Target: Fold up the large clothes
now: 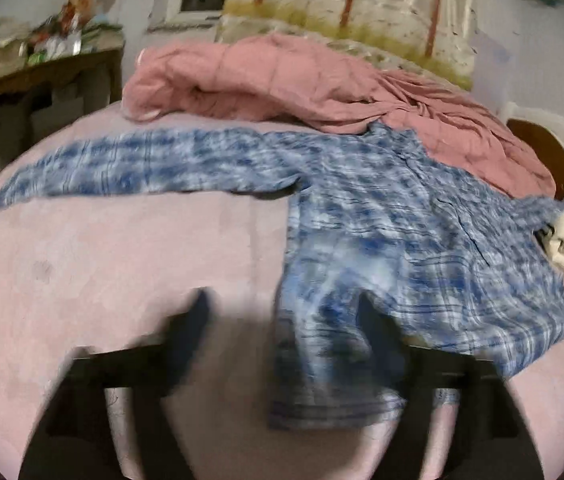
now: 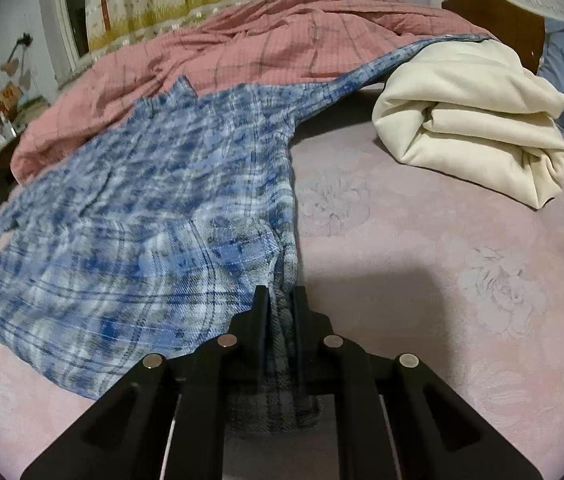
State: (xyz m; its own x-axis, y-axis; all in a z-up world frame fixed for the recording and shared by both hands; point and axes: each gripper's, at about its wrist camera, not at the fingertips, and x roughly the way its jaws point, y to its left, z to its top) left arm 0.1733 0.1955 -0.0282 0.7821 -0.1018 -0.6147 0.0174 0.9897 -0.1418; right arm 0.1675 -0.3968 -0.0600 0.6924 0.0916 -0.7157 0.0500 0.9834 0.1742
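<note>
Right gripper (image 2: 280, 300) is pinching the shirt (image 2: 142, 208) hem; left gripper (image 1: 282, 312), fingers spread wide, should be clamping the opposite corner before lifting.

Left wrist view low over pink bed sheet (image 1: 102, 248), angled down across blue plaid shirt (image 1: 402, 216) toward pink quilt (image 1: 282, 80) and curtain, right wrist view close at shirt hem, facing headboard (image 2: 498, 20), both sharing shirt, quilt, cream folded garment (image 2: 470, 120)

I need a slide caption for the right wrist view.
Right gripper shut on blue plaid shirt on pink bedspread.
</note>
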